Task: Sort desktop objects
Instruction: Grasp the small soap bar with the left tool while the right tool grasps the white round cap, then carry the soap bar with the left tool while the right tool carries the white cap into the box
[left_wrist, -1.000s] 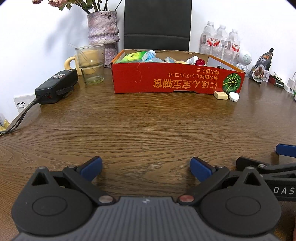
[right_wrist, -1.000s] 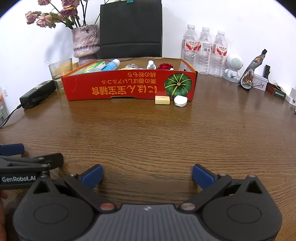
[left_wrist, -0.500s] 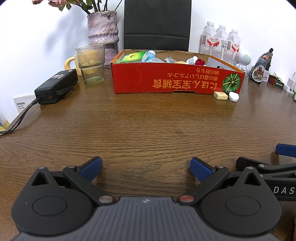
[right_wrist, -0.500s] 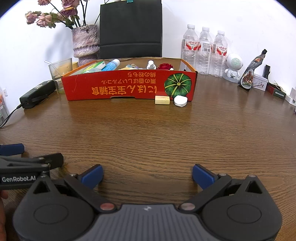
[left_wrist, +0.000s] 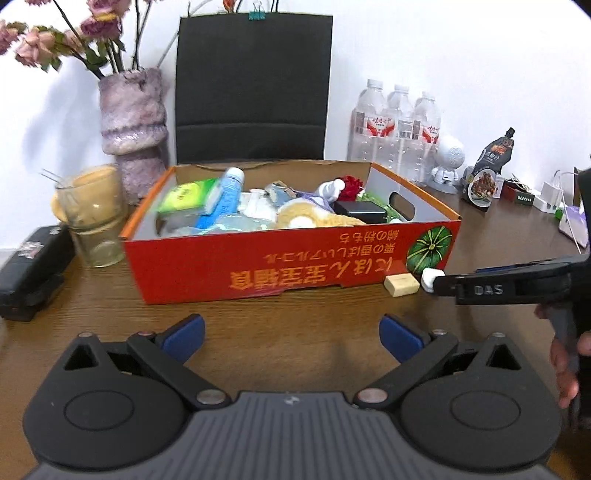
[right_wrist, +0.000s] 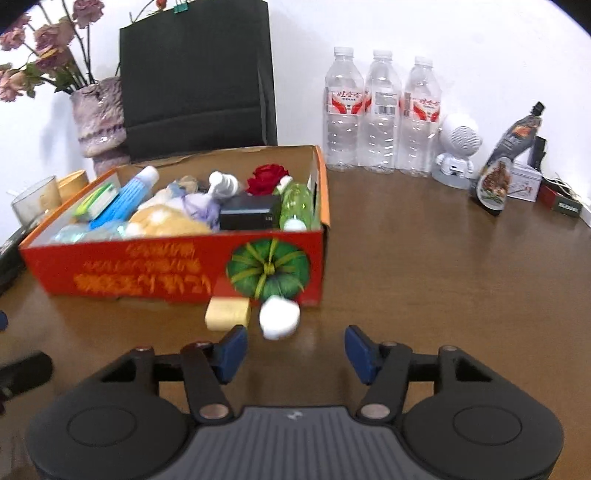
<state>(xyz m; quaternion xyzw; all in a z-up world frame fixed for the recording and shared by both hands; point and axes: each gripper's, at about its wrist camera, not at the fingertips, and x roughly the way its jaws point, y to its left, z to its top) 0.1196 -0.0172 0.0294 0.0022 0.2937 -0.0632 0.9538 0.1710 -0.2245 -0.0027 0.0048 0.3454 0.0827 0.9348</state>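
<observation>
- White cap (right_wrist: 279, 317): small, round, blurred; it lies on the table (right_wrist: 443, 280) just in front of the box (right_wrist: 166, 273), under the green pumpkin print.
- Eraser (right_wrist: 227, 314): pale yellow block, just left of the cap and also against the box front.
- Your right gripper (right_wrist: 291, 349): jaws closing, blue pads short of the cap, nothing between them. From the left wrist view its tip sits at the cap (left_wrist: 428, 277).
- Your left gripper (left_wrist: 291, 332): jaws wide, empty, over bare table before the box.
- Box: red card with an orange rim, full of mixed items: blue tube (right_wrist: 125, 201), red rose (right_wrist: 267, 179), black case (right_wrist: 249, 216).
- Writing: orange Japanese script on the box front, upside down; "DAS" on the right gripper's arm, seen from the left wrist view; red labels on three bottles (right_wrist: 380, 110), too small to read.
</observation>
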